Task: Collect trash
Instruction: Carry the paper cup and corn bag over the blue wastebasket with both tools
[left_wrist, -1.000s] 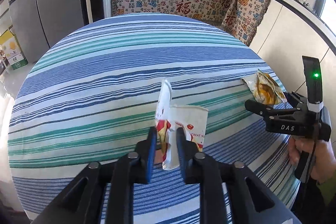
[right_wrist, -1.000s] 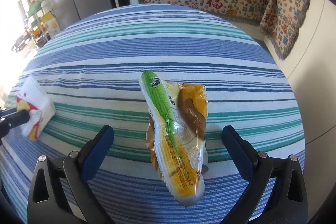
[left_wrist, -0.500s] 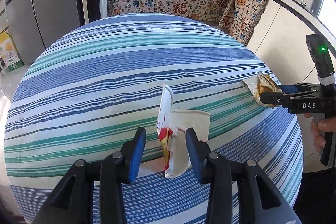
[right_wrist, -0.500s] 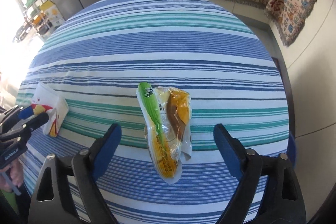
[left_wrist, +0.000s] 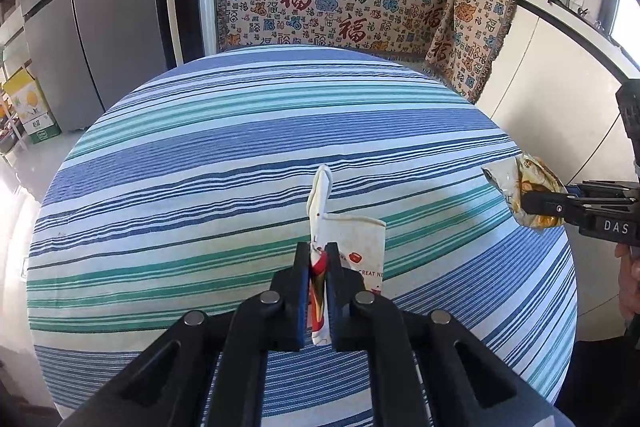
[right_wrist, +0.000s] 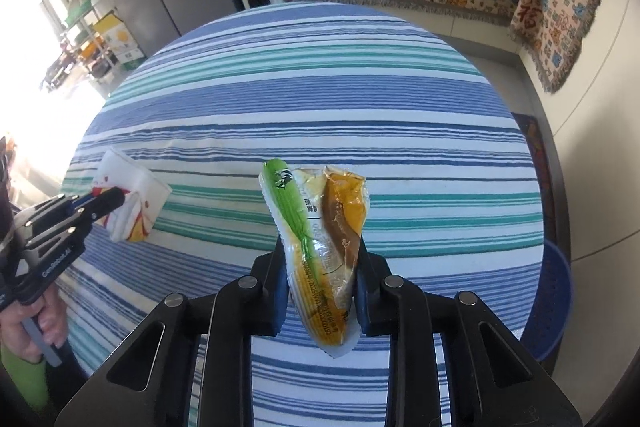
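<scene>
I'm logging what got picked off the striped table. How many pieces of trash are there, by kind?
Flattened paper cup, white with red print, pinched by the left gripper: 1
Yellow and green snack wrapper, clamped by the right gripper: 1
Total: 2

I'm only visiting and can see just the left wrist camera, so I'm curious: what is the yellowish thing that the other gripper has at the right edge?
Observer: A snack wrapper, yellow with a green stripe. The right gripper has just been closing its jaws, and they now pinch it from both sides.
Operator: Is there anywhere to drop trash?
Observer: Possibly. A blue bin-like container shows low down, past the table edge.
Operator: What holds the gripper on my camera?
Observer: A hand in a green sleeve holds the left gripper, which is shut on the paper cup.
</scene>
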### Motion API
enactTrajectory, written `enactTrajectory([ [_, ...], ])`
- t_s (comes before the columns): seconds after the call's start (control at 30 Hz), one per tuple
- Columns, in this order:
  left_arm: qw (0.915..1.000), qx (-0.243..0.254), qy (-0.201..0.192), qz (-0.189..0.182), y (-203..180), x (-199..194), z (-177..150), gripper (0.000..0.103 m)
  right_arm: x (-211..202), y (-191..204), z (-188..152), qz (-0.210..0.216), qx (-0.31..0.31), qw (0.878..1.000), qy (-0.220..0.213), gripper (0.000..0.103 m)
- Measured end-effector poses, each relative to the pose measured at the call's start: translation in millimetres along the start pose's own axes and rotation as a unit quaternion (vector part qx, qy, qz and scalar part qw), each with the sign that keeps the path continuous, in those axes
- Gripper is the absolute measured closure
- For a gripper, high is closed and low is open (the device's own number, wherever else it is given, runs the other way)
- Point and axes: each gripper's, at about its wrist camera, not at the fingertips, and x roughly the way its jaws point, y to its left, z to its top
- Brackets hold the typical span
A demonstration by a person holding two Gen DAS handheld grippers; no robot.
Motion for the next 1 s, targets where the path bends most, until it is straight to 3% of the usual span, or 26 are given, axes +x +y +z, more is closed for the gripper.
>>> enactTrajectory([
  [0.3,0.9997,0.019,-0.005,0.013,-12,-8,-1,0.096,-3,6,-11,0.007,0.001,1.000,-0.002,0.077],
  [0.6,0.9997,0.025,-0.004,0.003,-21,-12,-1,0.096,-9,-6,-18,0.012,0.013,1.000,-0.007,0.077],
  [0.8,0.9961,0.053,-0.001,-0.071,-76,-23,7,0.096,-52,-52,-35,0.000,0.048,0.998,-0.038,0.077],
  [1.0,0.9782,0.107,0.018,-0.177,-187,-14,20,0.096,-102,-148,-69,-0.054,0.111,0.991,-0.057,0.077],
])
